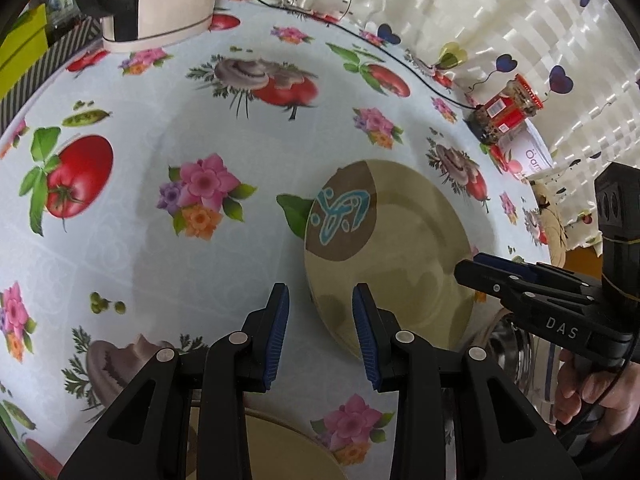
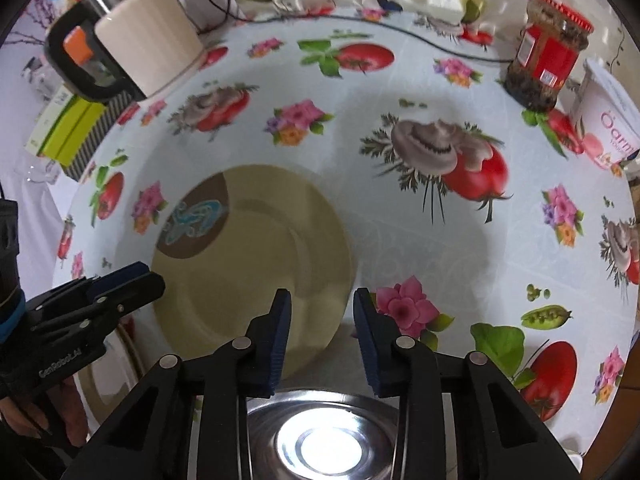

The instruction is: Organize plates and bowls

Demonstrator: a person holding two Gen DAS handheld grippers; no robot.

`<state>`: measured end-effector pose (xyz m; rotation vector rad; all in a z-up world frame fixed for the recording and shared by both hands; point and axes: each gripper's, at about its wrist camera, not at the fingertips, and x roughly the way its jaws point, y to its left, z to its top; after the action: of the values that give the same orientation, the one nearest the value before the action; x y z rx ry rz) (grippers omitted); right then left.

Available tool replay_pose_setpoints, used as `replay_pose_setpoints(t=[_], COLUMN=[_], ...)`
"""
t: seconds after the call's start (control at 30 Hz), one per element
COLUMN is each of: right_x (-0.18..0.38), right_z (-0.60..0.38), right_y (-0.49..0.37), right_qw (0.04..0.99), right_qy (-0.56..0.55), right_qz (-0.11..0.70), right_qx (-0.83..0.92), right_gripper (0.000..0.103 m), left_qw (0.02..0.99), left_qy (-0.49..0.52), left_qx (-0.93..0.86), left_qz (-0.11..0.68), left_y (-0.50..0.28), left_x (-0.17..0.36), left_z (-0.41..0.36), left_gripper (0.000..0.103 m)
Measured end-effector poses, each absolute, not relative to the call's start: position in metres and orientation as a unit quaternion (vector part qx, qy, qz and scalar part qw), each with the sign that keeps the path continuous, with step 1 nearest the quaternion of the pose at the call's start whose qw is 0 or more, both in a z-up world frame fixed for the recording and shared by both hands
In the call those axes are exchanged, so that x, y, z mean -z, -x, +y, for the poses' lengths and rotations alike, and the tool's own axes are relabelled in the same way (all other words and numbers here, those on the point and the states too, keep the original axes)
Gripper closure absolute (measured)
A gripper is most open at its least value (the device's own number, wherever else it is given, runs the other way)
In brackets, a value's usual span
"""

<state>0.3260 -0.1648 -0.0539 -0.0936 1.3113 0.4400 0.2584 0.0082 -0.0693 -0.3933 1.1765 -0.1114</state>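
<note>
Round beige ceramic plate with a brown patch and turquoise motif point(image 1: 384, 256) lying flat mid-bench on the vegetable-and-flower printed oilcloth point(image 1: 168, 128). Left gripper point(image 1: 320, 334) above its near rim, jaws released, nothing between. Right gripper point(image 2: 322, 336) likewise parted and empty, over a shiny steel bowl point(image 2: 324, 440) at the near edge.

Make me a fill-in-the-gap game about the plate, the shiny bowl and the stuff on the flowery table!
1. The beige plate has a ____ swirl painted on its brown patch.
2. The jar near the curtain has a ____ lid.
3. The bowl beneath the right gripper is made of shiny ____.
4. Both the right gripper and the left gripper are holding ____.

Missing words: blue; red; metal; nothing
</note>
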Motion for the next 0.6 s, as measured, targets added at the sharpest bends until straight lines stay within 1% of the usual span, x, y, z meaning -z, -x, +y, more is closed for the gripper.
replay_pose_setpoints(t=[0.27, 0.6], right_x=[0.067, 0.067], right_z=[-0.162, -0.161], right_y=[-0.33, -0.331], right_qw=[0.753, 0.756], right_qy=[0.037, 0.027], right_qz=[0.624, 0.621], right_qx=[-0.204, -0.206], right_gripper=[0.073, 0.074], left_qw=[0.813, 0.822], left_qy=[0.178, 0.181], left_qx=[0.053, 0.046], left_qz=[0.551, 0.537], left_y=[-0.26, -0.257], left_x=[0.072, 0.068], left_z=[0.001, 0.007], left_gripper=[0.069, 0.069])
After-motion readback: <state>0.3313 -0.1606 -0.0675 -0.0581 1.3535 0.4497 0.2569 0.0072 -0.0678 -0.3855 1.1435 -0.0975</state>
